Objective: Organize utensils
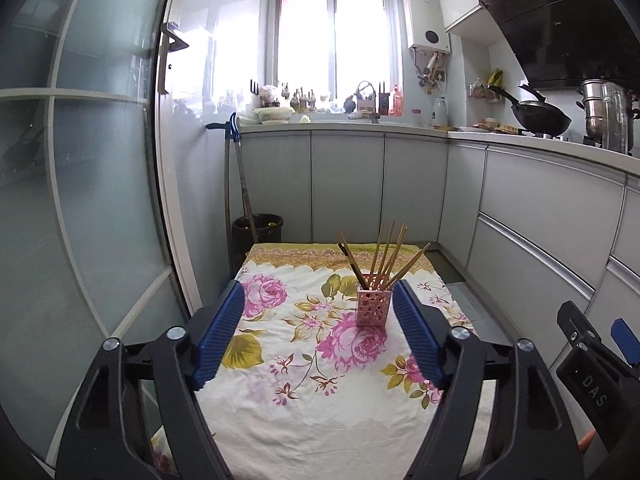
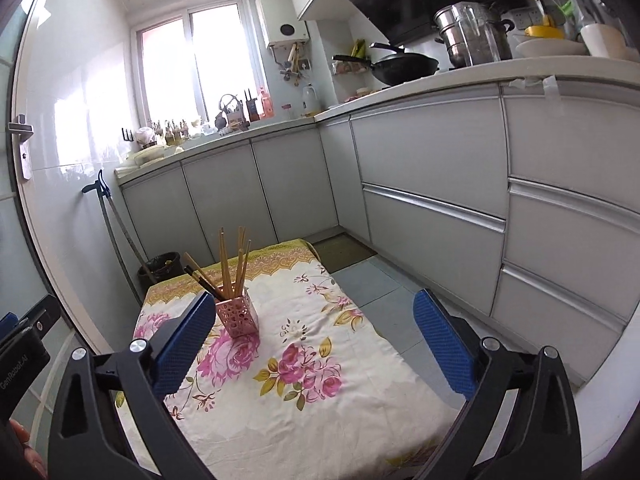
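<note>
The pink holder (image 1: 373,305) with the chopsticks (image 1: 386,256) upright in it is seen on the table (image 1: 304,420), toward its far edge. Both the left hand-held gripper (image 1: 320,336) and the right hand-held gripper (image 2: 316,340) are held released and empty. No loose utensil is visible, so the task is judged nearly done; any withdrawal should be kept clear of the protruding sticks.

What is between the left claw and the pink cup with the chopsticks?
Nothing but bare flowered cloth. In the left wrist view, the open left claw is apart from the pink cup.
</note>
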The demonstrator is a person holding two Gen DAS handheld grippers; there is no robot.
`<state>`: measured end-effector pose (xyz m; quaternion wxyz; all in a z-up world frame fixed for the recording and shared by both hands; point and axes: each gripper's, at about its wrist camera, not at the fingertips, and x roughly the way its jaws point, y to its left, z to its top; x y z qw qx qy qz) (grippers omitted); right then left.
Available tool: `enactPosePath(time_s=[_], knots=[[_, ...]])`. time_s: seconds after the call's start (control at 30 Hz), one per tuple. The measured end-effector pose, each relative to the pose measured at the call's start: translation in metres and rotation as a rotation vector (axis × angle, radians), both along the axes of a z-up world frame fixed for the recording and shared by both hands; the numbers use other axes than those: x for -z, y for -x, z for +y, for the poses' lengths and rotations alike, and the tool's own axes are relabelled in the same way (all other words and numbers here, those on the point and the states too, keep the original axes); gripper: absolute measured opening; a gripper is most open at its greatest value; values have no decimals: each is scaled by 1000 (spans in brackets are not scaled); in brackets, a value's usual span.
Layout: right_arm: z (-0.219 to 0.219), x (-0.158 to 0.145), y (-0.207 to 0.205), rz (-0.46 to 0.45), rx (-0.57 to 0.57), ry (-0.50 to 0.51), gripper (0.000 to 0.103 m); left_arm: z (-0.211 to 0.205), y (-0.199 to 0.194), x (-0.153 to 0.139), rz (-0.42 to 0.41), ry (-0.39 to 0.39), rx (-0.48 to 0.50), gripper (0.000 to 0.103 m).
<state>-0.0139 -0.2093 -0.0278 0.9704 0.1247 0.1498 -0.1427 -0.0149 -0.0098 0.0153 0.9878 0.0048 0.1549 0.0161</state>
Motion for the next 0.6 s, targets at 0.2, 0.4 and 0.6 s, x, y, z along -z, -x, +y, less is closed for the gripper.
enactPosePath(time_s=[0.2, 0.4, 0.6], knots=[[2, -3, 13, 26, -57, 22, 60, -10, 10, -4, 12, -11, 56, 50], [-2, -4, 17, 33, -101, 9, 60, -15, 11, -3, 13, -22, 98, 50], [3, -9, 21, 10, -118, 29, 63, -13, 11, 2, 30, -14, 101, 50]])
